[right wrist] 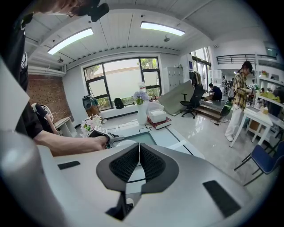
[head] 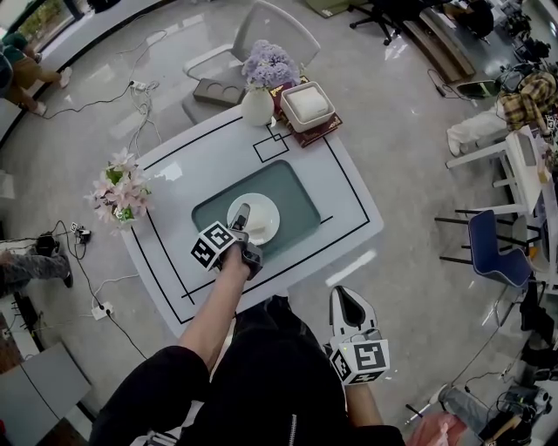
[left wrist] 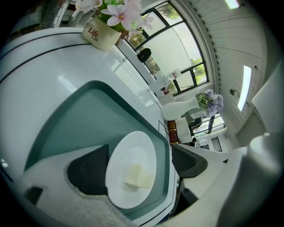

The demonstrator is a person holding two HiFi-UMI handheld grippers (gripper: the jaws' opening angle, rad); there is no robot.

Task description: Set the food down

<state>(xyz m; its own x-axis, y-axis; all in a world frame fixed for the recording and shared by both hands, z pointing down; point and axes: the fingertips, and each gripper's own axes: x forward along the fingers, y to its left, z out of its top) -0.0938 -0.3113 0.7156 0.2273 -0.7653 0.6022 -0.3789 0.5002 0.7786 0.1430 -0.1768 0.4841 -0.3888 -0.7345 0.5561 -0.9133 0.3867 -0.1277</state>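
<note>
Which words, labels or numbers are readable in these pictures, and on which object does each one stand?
"Life", printed twice: on the cream flower pot holding pink flowers.
Square black-and-white markers on the left gripper and right gripper: patterns only, no letters.
Dark red book under the white square box: any print is too small to read.

The right side of the white, black-lined bench (head: 349, 199) is seen bare and open for passage. The far edge is blocked by a white vase of purple flowers (head: 259, 103) and a white square box (head: 307, 104) on dark red books (head: 327, 129). The left corner is taken by a pot of pink flowers (head: 118, 193).
</note>
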